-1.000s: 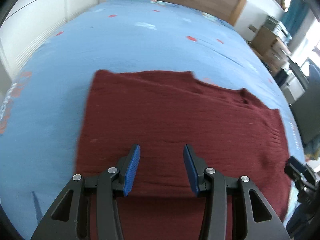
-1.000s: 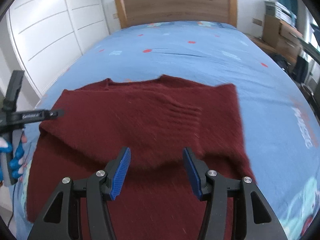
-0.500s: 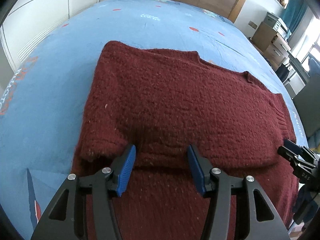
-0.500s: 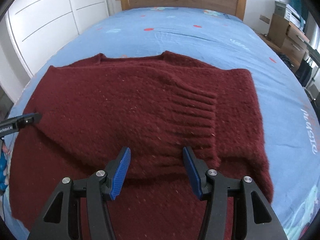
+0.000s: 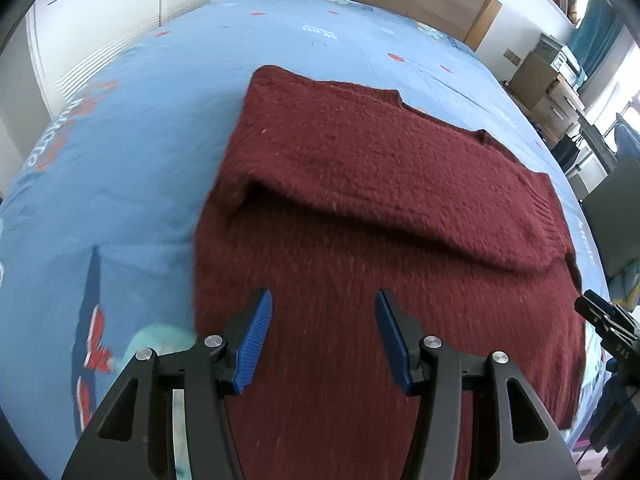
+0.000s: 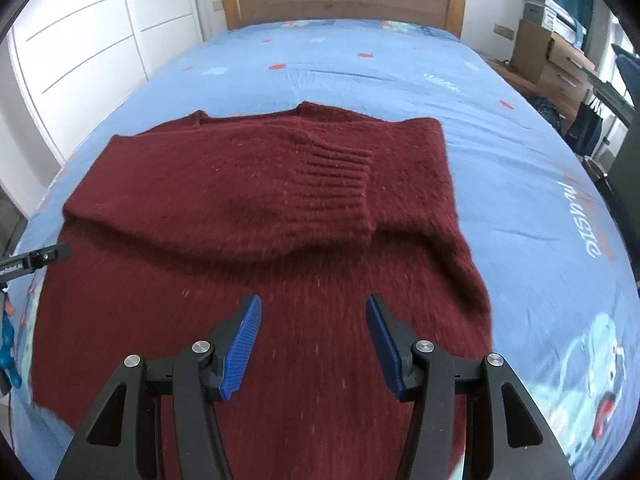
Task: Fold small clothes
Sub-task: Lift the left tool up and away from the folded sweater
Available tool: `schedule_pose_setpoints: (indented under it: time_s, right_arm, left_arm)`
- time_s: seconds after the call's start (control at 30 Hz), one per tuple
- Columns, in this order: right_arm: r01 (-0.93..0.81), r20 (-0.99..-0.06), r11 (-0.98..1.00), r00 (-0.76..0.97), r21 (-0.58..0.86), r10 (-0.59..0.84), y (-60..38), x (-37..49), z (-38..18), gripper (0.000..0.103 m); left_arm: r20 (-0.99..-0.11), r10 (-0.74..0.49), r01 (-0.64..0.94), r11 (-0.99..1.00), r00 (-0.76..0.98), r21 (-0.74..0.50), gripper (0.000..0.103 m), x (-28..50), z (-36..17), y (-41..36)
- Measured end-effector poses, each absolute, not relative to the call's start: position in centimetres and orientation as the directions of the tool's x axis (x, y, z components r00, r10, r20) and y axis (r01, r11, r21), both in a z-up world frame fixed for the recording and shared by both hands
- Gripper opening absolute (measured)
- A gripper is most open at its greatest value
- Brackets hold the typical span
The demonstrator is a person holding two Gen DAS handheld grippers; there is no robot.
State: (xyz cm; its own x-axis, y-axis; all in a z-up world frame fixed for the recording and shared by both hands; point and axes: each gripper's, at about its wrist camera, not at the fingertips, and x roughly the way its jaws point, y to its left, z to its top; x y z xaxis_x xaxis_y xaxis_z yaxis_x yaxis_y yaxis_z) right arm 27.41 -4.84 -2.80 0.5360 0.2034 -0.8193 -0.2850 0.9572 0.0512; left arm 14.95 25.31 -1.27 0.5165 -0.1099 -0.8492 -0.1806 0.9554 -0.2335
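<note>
Fingers (image 5: 256, 332) of both grippers hang parted and empty above the maroon sweater (image 6: 256, 208) on the bed (image 6: 500, 152).

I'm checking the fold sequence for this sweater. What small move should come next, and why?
Probably bring both grippers down to the near hem and pinch it. The maroon sweater lies flat on the bed with its sleeves folded across the body, and the left gripper and right gripper are open and empty above its lower half.
</note>
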Motion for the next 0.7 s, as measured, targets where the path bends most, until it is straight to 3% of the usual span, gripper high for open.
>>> schedule_pose_setpoints:
  time_s: [0.13, 0.23, 0.7]
  right_arm:
    - [-0.266, -0.814, 0.962, 0.544, 0.064, 0.205, -6.0, 24.7, -2.2, 0.056]
    - [-0.248, -0.812, 0.966, 0.548, 0.072, 0.201, -7.0, 23.1, -1.8, 0.056]
    - [-0.050, -0.803, 0.985, 0.574, 0.165, 0.163, -15.6, 16.0, -0.6, 0.064]
  left_arm:
    - [-0.857, -0.095, -0.201, 0.954, 0.506, -0.224, 0.048, 12.1, -0.4, 25.9]
    - [-0.879, -0.066, -0.219, 0.957, 0.471, -0.189, 0.057, 10.1, -0.2, 26.3]
    - [-0.881, -0.048, -0.310, 0.926, 0.470, -0.216, 0.058, 1.7, 1.6, 28.1]
